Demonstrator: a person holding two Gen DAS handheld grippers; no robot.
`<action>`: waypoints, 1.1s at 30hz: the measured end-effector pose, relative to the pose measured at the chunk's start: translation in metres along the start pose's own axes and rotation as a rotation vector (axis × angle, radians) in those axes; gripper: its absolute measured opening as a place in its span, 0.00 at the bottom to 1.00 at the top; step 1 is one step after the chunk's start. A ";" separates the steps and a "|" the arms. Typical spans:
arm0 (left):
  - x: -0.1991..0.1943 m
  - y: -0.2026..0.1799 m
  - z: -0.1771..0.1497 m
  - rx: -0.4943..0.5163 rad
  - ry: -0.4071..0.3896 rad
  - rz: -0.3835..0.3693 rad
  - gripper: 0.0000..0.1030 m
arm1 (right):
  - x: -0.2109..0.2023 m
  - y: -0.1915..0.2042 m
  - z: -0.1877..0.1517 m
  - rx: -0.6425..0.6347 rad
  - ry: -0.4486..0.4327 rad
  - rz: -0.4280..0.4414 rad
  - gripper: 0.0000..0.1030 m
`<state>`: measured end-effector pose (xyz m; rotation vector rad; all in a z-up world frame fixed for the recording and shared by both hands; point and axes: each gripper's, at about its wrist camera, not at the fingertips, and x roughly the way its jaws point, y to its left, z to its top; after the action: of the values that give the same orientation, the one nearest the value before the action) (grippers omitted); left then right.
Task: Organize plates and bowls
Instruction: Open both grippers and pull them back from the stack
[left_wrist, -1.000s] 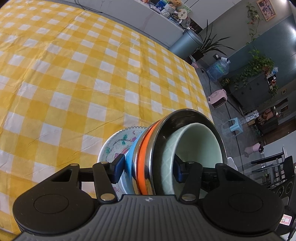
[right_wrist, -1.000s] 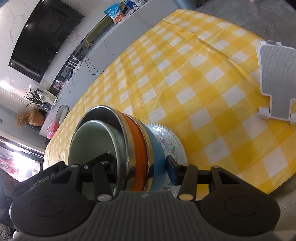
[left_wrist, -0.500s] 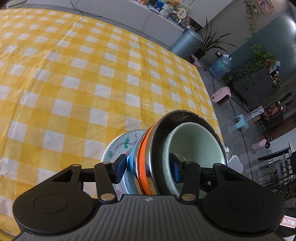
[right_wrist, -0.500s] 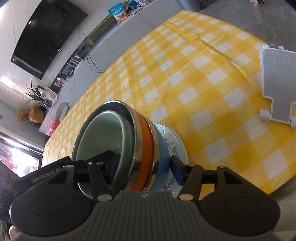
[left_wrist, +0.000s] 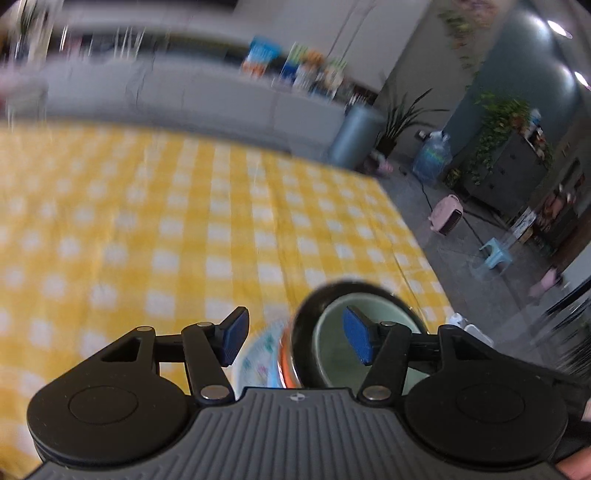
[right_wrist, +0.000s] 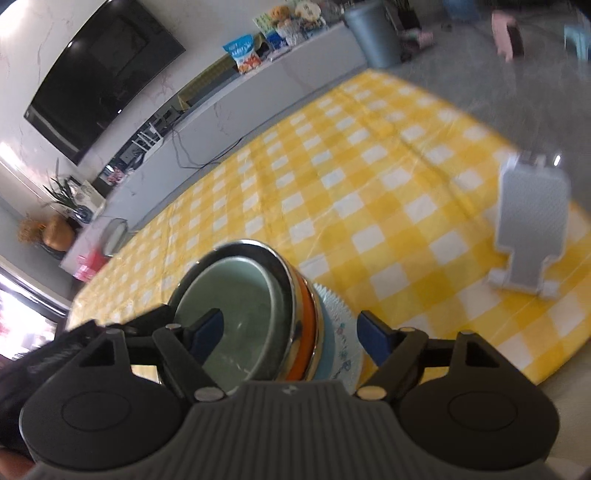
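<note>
A stack of dishes stands on the yellow checked tablecloth (right_wrist: 369, 192): a pale green bowl (right_wrist: 236, 314) inside a steel bowl (right_wrist: 286, 280), over an orange band (right_wrist: 308, 332) and a blue dish, on a patterned plate (right_wrist: 343, 343). In the blurred left wrist view the green bowl (left_wrist: 332, 347) sits low between my fingers. My left gripper (left_wrist: 295, 341) is open, raised above the stack. My right gripper (right_wrist: 291, 334) is open, its jaws straddling the stack without touching it.
A grey stand (right_wrist: 528, 221) lies on the cloth to the right of the stack. The table's near edge runs close below the stack. A long grey counter (right_wrist: 258, 92) and floor with a pink heater (left_wrist: 447, 214) lie beyond the table.
Both grippers opened, let go of the stack and drew back and up. The stack now rests on the table. Both views tilted up toward the room.
</note>
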<state>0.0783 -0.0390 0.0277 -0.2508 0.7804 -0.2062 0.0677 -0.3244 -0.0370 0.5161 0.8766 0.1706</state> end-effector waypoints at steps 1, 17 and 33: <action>-0.010 -0.006 0.001 0.046 -0.036 0.032 0.66 | -0.007 0.006 0.000 -0.030 -0.018 -0.020 0.76; -0.112 -0.044 -0.042 0.421 -0.329 0.180 0.66 | -0.122 0.060 -0.063 -0.426 -0.344 -0.151 0.96; -0.077 -0.047 -0.093 0.459 -0.198 0.235 0.71 | -0.106 0.030 -0.119 -0.314 -0.355 -0.176 0.97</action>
<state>-0.0461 -0.0763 0.0296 0.2517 0.5419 -0.1308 -0.0891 -0.2923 -0.0111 0.1653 0.5309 0.0511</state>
